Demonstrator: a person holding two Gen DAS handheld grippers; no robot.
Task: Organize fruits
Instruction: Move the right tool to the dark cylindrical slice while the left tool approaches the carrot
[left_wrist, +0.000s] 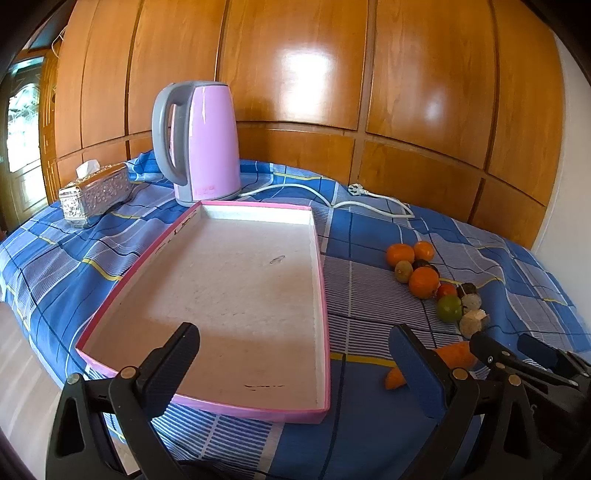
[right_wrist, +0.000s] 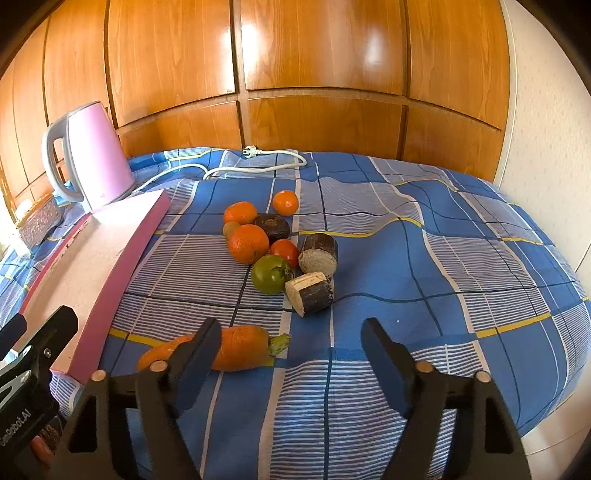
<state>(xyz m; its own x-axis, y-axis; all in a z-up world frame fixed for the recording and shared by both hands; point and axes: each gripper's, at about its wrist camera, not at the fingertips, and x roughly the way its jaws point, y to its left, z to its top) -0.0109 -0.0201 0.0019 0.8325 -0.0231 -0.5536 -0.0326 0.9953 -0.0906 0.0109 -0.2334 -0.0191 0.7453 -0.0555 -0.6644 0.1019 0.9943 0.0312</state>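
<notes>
So far left there's a silver tissue box (left_wrist: 96, 192) and a pink kettle (left_wrist: 201, 142) sitting behind the tray, both out of the way. The pink tray (left_wrist: 325, 295) has nothing in it yet, so I'd say nothing has been sorted. The left gripper (left_wrist: 291, 363) hangs over the tray's near end with its jaws spread wide and nothing between them.

Moving right, the carrot (right_wrist: 236, 349) lies on the blue checked cloth (right_wrist: 424, 258), just beside the tray's right wall and closest to the right gripper (right_wrist: 290, 349), which is also spread wide and holding nothing. Its left finger sits in front of the carrot's middle, but I can't tell if they touch.

Past that is the pile: three oranges, with the biggest orange (right_wrist: 248, 243) in front, a small red tomato (right_wrist: 285, 252), a green tomato (right_wrist: 271, 274), a dark avocado-looking thing (right_wrist: 272, 226) and two cut brown chunks I can't identify.

My take: grab the carrot first since it's loose and nearest. Straddle its thick middle across the width, not lengthwise, and squeeze gently. Round stuff in the pile will probably roll if bumped, so pick from the outside edge in.
</notes>
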